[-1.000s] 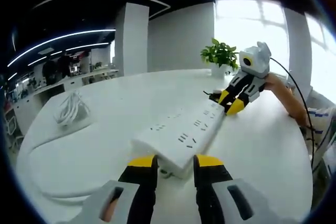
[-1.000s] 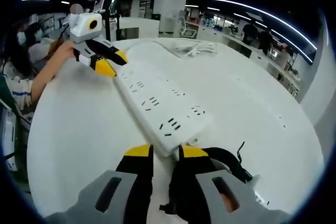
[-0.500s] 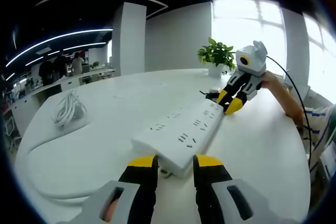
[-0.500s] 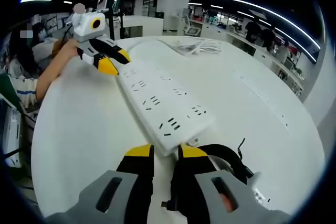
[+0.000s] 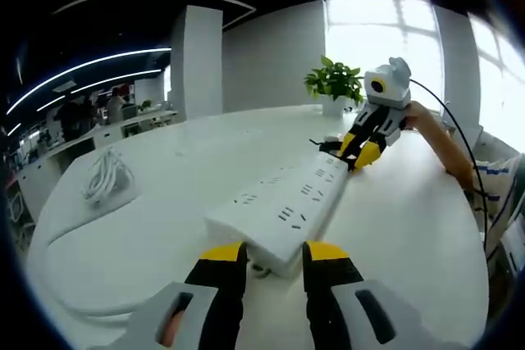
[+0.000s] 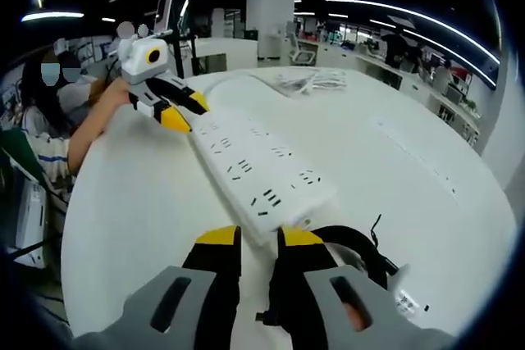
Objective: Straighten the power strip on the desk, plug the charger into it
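Task stage, judged: straightening in hand, plugging not begun; no plug sits in any socket of the power strip [image 5: 283, 206].

Strip lies flat on the white desk [image 5: 164, 161], running from 6 o'clock toward 1 o'clock in the left gripper view. One gripper at each end.

Left gripper [image 5: 273, 253]: jaws narrowly parted, tips at the strip's near end; real grip or mere touch, cannot tell.

Right gripper [image 6: 257, 239]: jaws nearly closed at the strip's other end, black cable [image 6: 353, 243] just beside at 4 o'clock; what is pinched, cannot tell.

Coiled white cable [image 5: 104, 176] at 9 o'clock, well apart. Charger not identified for certain
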The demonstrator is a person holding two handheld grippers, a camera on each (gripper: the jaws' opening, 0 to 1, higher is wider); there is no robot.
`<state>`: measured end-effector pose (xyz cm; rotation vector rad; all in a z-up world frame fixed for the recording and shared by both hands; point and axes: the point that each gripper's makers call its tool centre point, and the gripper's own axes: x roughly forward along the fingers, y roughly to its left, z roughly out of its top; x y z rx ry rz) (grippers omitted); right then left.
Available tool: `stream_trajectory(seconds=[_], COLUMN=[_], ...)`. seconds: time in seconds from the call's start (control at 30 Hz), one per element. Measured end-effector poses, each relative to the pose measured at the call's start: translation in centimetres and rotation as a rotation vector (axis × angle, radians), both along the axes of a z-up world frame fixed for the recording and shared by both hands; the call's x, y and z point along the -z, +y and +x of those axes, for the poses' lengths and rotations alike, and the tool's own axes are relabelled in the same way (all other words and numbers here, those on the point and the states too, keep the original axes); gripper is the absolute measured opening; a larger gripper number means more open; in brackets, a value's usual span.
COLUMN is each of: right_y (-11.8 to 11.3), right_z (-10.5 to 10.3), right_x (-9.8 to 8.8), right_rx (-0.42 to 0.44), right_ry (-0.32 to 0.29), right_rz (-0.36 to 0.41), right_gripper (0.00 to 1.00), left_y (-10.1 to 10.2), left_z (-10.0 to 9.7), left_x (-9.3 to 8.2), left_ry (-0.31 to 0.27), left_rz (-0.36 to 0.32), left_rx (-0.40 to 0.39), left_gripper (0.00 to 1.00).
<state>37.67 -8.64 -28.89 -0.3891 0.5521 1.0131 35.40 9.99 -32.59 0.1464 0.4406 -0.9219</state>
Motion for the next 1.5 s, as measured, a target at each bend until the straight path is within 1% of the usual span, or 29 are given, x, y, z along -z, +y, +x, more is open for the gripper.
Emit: stream_trajectory(seconds=[0.07, 0.13, 0.2, 0.27, 0.3, 0.4, 0.5, 0.57, 0.63, 0.77, 0.9, 0.97, 1.03, 1.13, 1.23, 1.37, 1.43, 1.5], right_y=[0.4, 0.5, 0.4, 0.0, -0.3, -1.0, -1.9, -2.7, -3.1, -3.2, -2.9, -2.8, -2.9, -3.0, -3.4, -3.5, -3.2, -3.0], right_z=[-0.7, -1.2, -1.4, -0.9, -0.8, -0.4, 0.0, 0.3, 0.7, 1.1, 1.2, 1.4, 1.6, 1.8, 2.0, 2.2, 2.2, 2.4], right_x=[-0.3, -0.5, -0.9, -1.8, -2.1, -3.0, -3.6, -3.8, -4.0, -3.4, -2.7, -2.1, -1.5, -0.7, 0.2, 0.9, 0.8, 0.7], right_rx=[-0.013, -0.027, -0.014, 0.026, 0.038, 0.077, 0.117, 0.136, 0.15, 0.14, 0.102, 0.069, 0.047, 0.017, -0.01, -0.023, -0.051, -0.089], right_ry=[-0.005, -0.035, -0.067, -0.11, -0.123, -0.165, -0.206, -0.214, -0.238, -0.261, -0.291, -0.322, -0.345, -0.358, -0.377, -0.37, -0.377, -0.392], right_rz=[0.014, 0.01, 0.026, 0.074, 0.089, 0.135, 0.149, 0.154, 0.16, 0.129, 0.094, 0.04, -0.014, -0.077, -0.16, -0.197, -0.204, -0.25], right_gripper=[0.18, 0.18, 0.18, 0.18, 0.18, 0.18, 0.18, 0.18, 0.18, 0.18, 0.18, 0.18, 0.18, 0.19, 0.19, 0.19, 0.19, 0.19], left_y=[0.0, 0.0, 0.1, 0.0, 0.1, 0.3, 0.4, 0.6, 0.7, 1.1, 1.5, 1.5, 1.3, 0.9, 0.6, 0.4, 0.4, 0.3], left_z=[0.0, -0.1, 0.0, 0.3, 0.5, 0.8, 1.3, 1.6, 1.9, 2.4, 2.9, 2.9, 2.7, 2.4, 2.2, 1.9, 1.9, 1.8], left_x=[0.0, 0.0, -0.6, -1.4, -1.6, -2.2, -2.7, -3.0, -3.3, -3.7, -4.2, -4.5, -4.4, -4.4, -4.3, -4.2, -4.3, -4.5], left_ry=[-0.002, -0.011, -0.024, -0.025, -0.033, -0.065, -0.079, -0.082, -0.082, -0.083, -0.083, -0.084, -0.081, -0.072, -0.077, -0.084, -0.086, -0.094], left_rz=[0.001, 0.006, -0.013, -0.07, -0.081, -0.084, -0.109, -0.129, -0.144, -0.163, -0.195, -0.211, -0.212, -0.215, -0.206, -0.194, -0.192, -0.193], left_rx=[0.001, 0.002, -0.002, -0.021, -0.029, -0.047, -0.071, -0.085, -0.098, -0.126, -0.147, -0.148, -0.138, -0.115, -0.105, -0.096, -0.09, -0.086], left_gripper=[0.28, 0.27, 0.27, 0.27, 0.27, 0.27, 0.27, 0.27, 0.27, 0.26, 0.24, 0.24, 0.24, 0.24, 0.25, 0.25, 0.25, 0.25])
